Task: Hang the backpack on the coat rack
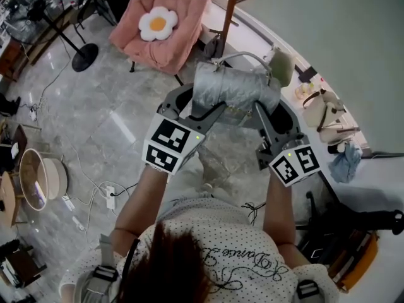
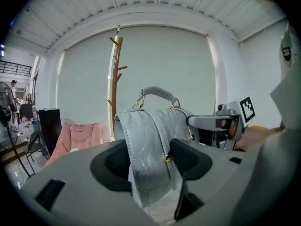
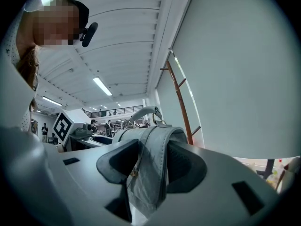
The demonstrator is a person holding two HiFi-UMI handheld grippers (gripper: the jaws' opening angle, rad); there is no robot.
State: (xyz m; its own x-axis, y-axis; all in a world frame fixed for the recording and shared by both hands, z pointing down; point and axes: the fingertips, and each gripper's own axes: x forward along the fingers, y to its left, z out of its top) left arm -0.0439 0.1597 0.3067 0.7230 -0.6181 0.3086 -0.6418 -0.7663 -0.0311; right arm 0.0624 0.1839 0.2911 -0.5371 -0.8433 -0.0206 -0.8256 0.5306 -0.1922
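Note:
A silver-grey backpack [image 1: 233, 90] with a curved top handle hangs in the air between both grippers. My left gripper [image 1: 191, 103] is shut on its left side, and in the left gripper view the pads press on the flap of the backpack [image 2: 148, 135]. My right gripper [image 1: 264, 109] is shut on the other side, clamping a fold of the backpack [image 3: 151, 166]. The wooden coat rack [image 1: 231, 8] stands just beyond the bag by the wall. The coat rack [image 2: 115, 74] with its short pegs shows upright in the left gripper view, and the coat rack [image 3: 180, 100] leans across the right gripper view.
A pink chair [image 1: 183, 17] with an egg-shaped cushion [image 1: 158, 23] stands left of the rack. A white ledge [image 1: 372, 169] along the wall at the right holds bags and small items. A fan stand [image 1: 84, 56], a power strip [image 1: 110, 197] and cables lie on the floor.

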